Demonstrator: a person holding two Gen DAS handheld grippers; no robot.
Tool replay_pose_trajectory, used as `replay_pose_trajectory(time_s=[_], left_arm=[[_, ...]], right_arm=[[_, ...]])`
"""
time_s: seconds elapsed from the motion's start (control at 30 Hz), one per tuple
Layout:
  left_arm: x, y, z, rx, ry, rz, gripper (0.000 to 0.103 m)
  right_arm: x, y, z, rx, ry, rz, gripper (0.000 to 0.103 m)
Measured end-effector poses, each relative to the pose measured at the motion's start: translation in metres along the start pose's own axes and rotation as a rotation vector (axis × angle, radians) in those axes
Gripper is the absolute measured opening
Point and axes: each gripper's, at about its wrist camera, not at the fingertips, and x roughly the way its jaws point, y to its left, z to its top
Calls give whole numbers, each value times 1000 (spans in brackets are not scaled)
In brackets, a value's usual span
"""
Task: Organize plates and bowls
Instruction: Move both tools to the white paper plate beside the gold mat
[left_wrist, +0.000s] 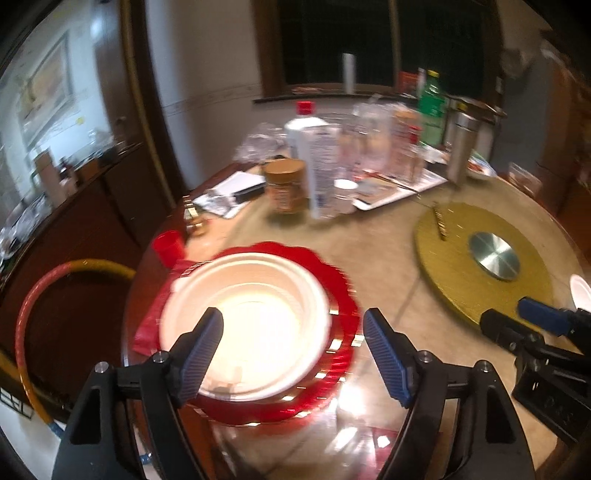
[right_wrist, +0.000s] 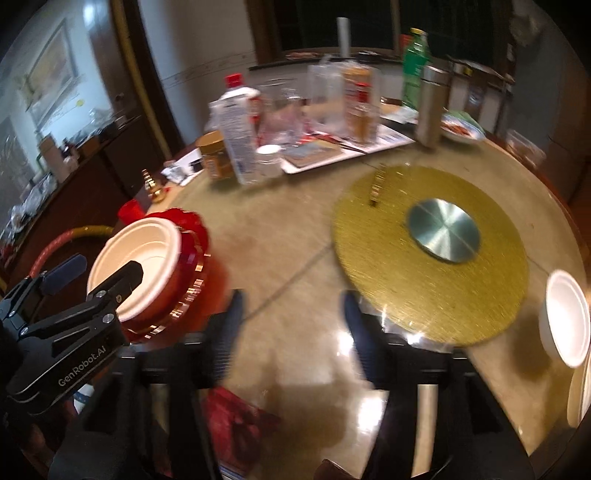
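Observation:
A white bowl (left_wrist: 251, 325) sits on a red scalloped plate (left_wrist: 332, 280) at the table's left side; both also show in the right wrist view, bowl (right_wrist: 147, 254) on plate (right_wrist: 192, 240). My left gripper (left_wrist: 293, 350) is open and empty, its jaws spread just above the bowl's near rim. It appears in the right wrist view (right_wrist: 96, 273) over the bowl. My right gripper (right_wrist: 291, 332) is open and empty above bare table, blurred. Another white bowl (right_wrist: 567, 317) lies at the right edge, with a further white rim (right_wrist: 580, 391) below it.
A gold round mat (right_wrist: 432, 251) with a metal disc (right_wrist: 443, 229) lies centre-right. Bottles, jars and a white tray (right_wrist: 343, 155) crowd the far side. A red cup (left_wrist: 168, 245) stands by the plate. A red packet (right_wrist: 236, 413) lies near the front edge.

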Motion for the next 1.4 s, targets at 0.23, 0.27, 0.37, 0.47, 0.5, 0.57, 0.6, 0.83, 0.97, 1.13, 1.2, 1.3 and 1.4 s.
replay_pose_trajectory(time_s=[0.23,0.27,0.37,0.47,0.5,0.57,0.6,0.83,0.97,1.13,1.2,1.3,1.4], left_arm=[[3,-55,-2,98,65,-139,79],[3,-62,-2,107,74,-163,79],[6,-86,-4,142,114,-228,79],[8,-107,-5,173,147,-265,79],[7,-114,-5,181,152,-275,79],[5,-127,-5,200,159,-304,79],[5,-132,-4,208,160,-310,79],[8,-166,-7,210,203,-375,79],[7,-186,-10,210,225,-415,79],[3,-214,-9,211,243,-461,79],[3,-225,-7,196,244,-478,79],[5,-242,-3,191,252,-489,79],[8,-267,2,193,262,-504,79]], right_arm=[[-13,-60,-18,119,8,-32,71],[-15,-67,-22,132,13,-36,71],[-20,-90,-32,165,29,-59,71],[-28,-114,-39,196,30,-90,71],[-31,-119,-39,205,27,-95,71],[-38,-134,-41,229,21,-106,71],[-41,-140,-41,240,19,-111,71],[-65,-182,-39,283,0,-146,71],[-78,-209,-36,301,2,-167,71],[-92,-254,-31,334,31,-222,71],[-94,-270,-30,351,48,-232,71],[-94,-298,-28,376,79,-270,71],[-83,-323,-24,391,146,-279,71]])
